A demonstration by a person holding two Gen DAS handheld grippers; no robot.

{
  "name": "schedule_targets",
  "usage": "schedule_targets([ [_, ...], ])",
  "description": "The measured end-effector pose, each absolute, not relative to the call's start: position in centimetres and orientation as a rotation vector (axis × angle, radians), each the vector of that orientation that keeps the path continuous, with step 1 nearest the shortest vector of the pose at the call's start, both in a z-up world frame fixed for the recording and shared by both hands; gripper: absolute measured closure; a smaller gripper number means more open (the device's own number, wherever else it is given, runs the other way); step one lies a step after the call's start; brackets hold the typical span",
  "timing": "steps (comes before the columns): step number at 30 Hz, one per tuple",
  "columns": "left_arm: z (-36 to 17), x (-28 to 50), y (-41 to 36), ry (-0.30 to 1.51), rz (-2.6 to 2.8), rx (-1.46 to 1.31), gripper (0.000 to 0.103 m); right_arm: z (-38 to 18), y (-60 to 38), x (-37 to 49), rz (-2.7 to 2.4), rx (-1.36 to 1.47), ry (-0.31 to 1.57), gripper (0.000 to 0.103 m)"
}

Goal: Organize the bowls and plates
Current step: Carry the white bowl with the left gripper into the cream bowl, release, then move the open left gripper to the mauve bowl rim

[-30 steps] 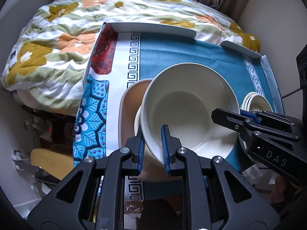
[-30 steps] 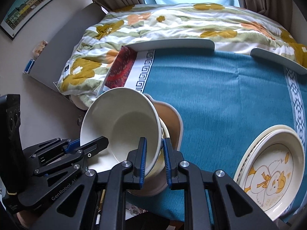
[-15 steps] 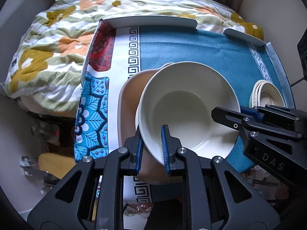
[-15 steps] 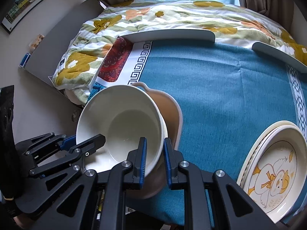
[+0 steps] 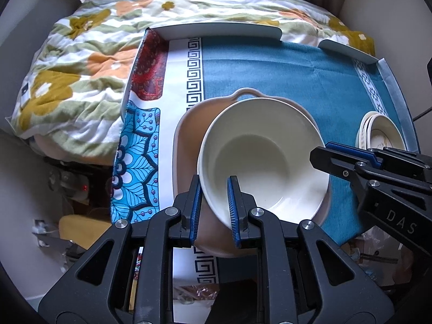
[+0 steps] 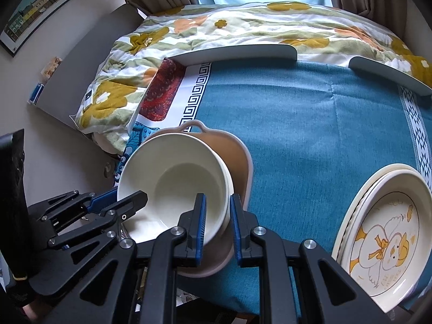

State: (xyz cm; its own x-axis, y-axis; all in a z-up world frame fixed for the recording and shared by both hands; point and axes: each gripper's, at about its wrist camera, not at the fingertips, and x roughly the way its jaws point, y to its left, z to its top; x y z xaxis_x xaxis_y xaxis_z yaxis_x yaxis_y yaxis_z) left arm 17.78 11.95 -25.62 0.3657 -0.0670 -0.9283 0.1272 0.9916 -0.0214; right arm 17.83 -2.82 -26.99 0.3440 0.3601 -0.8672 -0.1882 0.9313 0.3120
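A cream bowl (image 5: 267,159) sits nested in other cream bowls inside a pinkish-tan handled dish (image 5: 189,140) on the teal tablecloth. My left gripper (image 5: 214,210) straddles the bowl's near rim, jaws slightly apart from it. My right gripper (image 6: 217,224) straddles the opposite rim of the same bowl (image 6: 175,183), with a gap on the outer side. The dish (image 6: 237,162) shows behind it. Each gripper appears in the other's view: the right one (image 5: 348,159), the left one (image 6: 118,205).
A stack of cream plates, the top one with a duck drawing (image 6: 383,245), lies at the table's right edge; it also shows in the left wrist view (image 5: 383,135). A raised grey rail (image 5: 218,31) borders the far edge. A flowered quilt (image 5: 81,62) lies beyond.
The bowl has come down and levelled into the stack in the tan dish. Both grippers' jaws have widened around its rim.
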Motion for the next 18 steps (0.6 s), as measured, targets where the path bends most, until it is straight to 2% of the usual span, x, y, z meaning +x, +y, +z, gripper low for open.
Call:
schedule_targets([
  [3,-25.3,17.4,11.9,1.178,-0.123,0.062,0.087,-26.5,-3.2,17.4,0.361,0.18,1.147,0.087],
  [5,-24.7,17.0,11.8,1.162,-0.125,0.057,0.079,-26.0,-3.6,17.1,0.363,0.192,1.136,0.087],
  [6,-24.4,16.8,11.8,1.155,-0.126,0.053,0.063,-25.7,-3.8,17.0,0.366,0.195,1.13,0.087],
  [7,-24.0,16.5,11.8,1.144,-0.126,0.049,0.031,-25.4,-4.0,16.9,0.37,0.195,1.125,0.086],
  [8,-23.4,16.2,11.7,1.126,-0.127,0.04,0.015,-24.9,-4.3,16.6,0.378,0.191,1.115,0.083],
  [9,-23.0,15.9,11.7,1.114,-0.129,0.033,0.002,-24.4,-4.5,16.5,0.38,0.185,1.107,0.071],
  [10,-22.4,15.5,11.6,1.095,-0.126,0.025,0.002,-24.0,-4.8,16.3,0.38,0.179,1.095,0.059],
  [11,-21.9,15.2,11.5,1.083,-0.121,0.021,0.002,-23.5,-5.2,16.1,0.381,0.172,1.08,0.031],
  [12,-21.4,14.8,11.5,1.079,-0.114,0.021,0.002,-22.8,-5.8,15.7,0.381,0.164,1.056,0.01],
  [13,-21.0,14.5,11.4,1.078,-0.098,0.023,0.002,-22.3,-6.3,15.4,0.379,0.155,1.037,0.006],
  [18,-19.0,12.3,12.3,1.052,-0.053,0.015,0.002,-20.7,-8.2,13.9,0.41,0.092,0.977,0.005],
])
